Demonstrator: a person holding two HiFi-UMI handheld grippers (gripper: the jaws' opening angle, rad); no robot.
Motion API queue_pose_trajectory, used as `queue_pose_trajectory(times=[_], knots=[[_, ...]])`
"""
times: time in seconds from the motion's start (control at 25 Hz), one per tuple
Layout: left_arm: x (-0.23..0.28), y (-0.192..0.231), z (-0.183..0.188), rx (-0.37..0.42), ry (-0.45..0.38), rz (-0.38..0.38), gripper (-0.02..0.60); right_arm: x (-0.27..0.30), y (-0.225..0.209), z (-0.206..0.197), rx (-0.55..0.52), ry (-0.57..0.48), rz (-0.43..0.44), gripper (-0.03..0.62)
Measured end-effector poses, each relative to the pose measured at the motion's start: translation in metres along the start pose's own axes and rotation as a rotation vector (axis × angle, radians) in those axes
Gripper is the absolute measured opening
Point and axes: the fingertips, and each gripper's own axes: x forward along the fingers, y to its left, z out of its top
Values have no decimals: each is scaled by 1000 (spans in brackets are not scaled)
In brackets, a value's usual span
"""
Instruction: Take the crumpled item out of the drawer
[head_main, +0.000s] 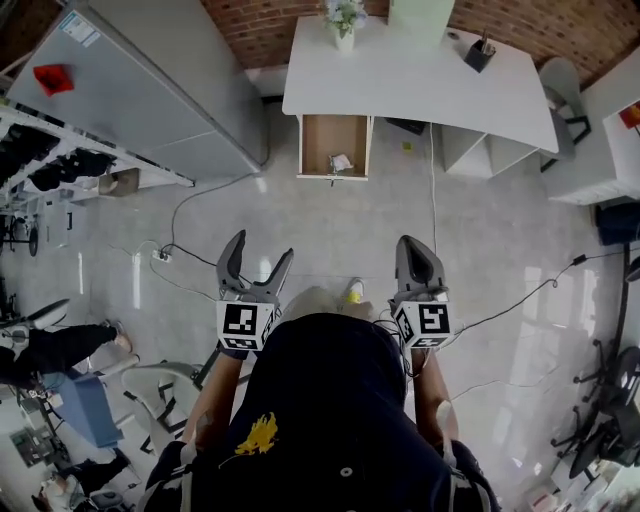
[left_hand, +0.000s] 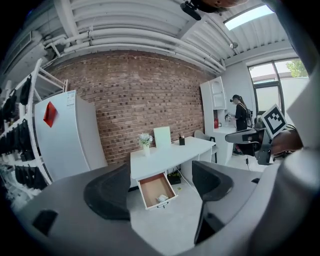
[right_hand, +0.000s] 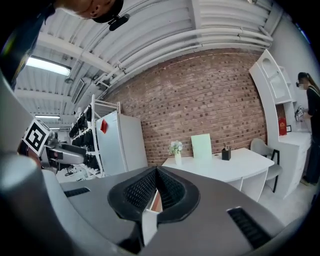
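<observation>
The left tool is gaping empty, the right tool is pressing its jaws together on nothing, and the small crumpled white item is lying in the open brown wooden drawer of the white table, well apart from both.

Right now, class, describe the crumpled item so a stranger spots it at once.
Find the white desk against the brick wall. Its open wooden drawer juts from the left end. The crumpled item is the small whitish wad near the drawer's front, alone inside.
</observation>
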Motion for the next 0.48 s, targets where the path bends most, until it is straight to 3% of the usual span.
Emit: queue_pose_trajectory(times=[0.24,0.48], knots=[[58,6,6,14,48,-28,387,40,-52,17,17,-7,-56,26],[134,20,8,-27,44,-62,385,88,-88,19,-7,42,-92,26]])
